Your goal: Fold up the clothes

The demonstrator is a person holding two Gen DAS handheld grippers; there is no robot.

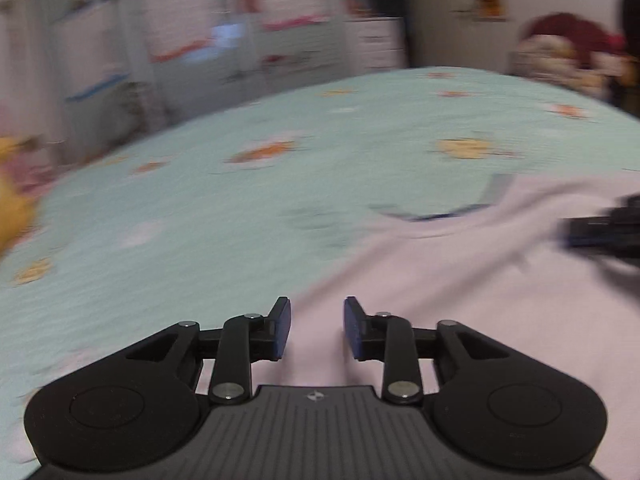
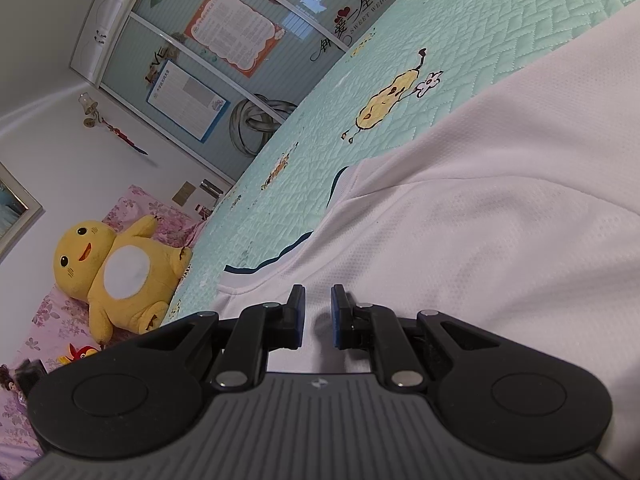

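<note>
Across the bed (image 2: 460, 32) lies a mint-green quilted cover printed with yellow cartoon figures, and most of it on the wardrobe side is bare, open for moving. A white mesh shirt (image 2: 500, 240) with dark blue trim at the collar is spread flat on the near part of the bed, its collar edge facing the bare cover. Beyond the far edge of the bed stands a wardrobe (image 2: 224, 60) with sliding glass doors; on the glass I can read "SWEET WEDDING" under larger brushed characters, and "LOVE" lower down, plus two printed posters whose text is too small to make out. At the head of the bed a yellow plush toy (image 2: 116, 268) sits on pink flowered bedding (image 2: 136, 208).

The left tongs (image 1: 317, 328) hover over the edge of the shirt with a clear gap between the blue pads, nothing in them; the left view is smeared with motion. The right tongs (image 2: 318, 316) are low over the shirt just behind the collar, pads close with a narrow gap; a dark shadow sits between them, and I cannot tell whether cloth is pinched. In the left view the right tongs show as a dark blur at the right edge, over the shirt.
</note>
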